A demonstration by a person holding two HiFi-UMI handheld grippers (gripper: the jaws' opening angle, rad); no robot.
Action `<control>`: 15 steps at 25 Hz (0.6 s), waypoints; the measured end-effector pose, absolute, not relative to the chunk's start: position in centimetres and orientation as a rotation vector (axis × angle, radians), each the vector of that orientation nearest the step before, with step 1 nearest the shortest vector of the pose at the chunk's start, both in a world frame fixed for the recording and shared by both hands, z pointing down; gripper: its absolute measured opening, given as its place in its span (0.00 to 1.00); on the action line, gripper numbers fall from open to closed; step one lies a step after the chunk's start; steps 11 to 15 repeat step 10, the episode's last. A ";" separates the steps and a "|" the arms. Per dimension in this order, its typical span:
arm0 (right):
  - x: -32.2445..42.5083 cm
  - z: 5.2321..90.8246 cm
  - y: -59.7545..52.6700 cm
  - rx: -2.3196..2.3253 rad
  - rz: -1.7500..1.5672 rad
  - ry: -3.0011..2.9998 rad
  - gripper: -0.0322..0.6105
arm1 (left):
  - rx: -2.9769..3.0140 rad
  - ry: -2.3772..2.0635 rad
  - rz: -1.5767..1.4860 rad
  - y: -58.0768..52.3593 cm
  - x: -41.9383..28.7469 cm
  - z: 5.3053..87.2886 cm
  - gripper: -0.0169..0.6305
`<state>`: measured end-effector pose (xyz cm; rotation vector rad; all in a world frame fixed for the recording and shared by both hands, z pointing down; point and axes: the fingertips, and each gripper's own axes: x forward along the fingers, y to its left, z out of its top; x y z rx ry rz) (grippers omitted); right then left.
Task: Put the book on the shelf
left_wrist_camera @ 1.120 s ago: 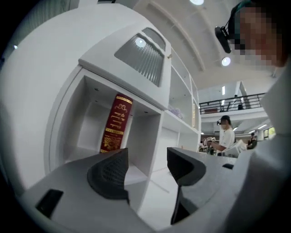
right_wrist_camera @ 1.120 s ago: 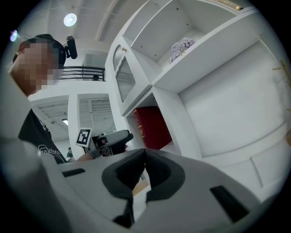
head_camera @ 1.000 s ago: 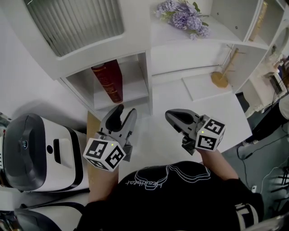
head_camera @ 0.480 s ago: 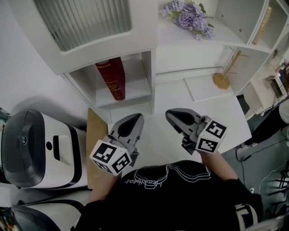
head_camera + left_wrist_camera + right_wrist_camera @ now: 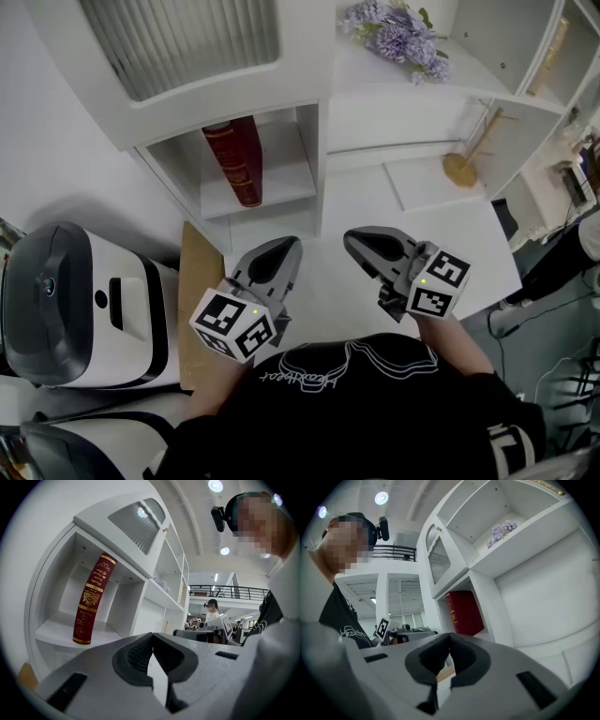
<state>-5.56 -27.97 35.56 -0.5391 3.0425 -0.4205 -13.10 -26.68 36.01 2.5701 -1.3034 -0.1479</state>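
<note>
The dark red hardback book (image 5: 234, 161) stood slightly tilted inside the white shelf compartment (image 5: 284, 190), while the left claw (image 5: 280, 253) and the right claw (image 5: 362, 242), both closed on nothing, hung well apart from it, so I judged that the best finish was simply to leave the book alone.

Dark red book (image 5: 233, 160) with gold lettering, upright in shelf (image 5: 267, 200) compartment
</note>
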 end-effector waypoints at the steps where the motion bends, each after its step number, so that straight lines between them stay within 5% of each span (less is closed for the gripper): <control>1: -5.6 35.5 -28.0 -0.541 -0.419 3.043 0.06 | 2.568 -1.308 -0.144 -26.7 -13.2 36.0 0.03; 15: -6.3 35.7 -27.9 -0.519 -0.420 3.055 0.06 | 2.554 -1.343 -0.155 -26.9 -13.9 36.0 0.03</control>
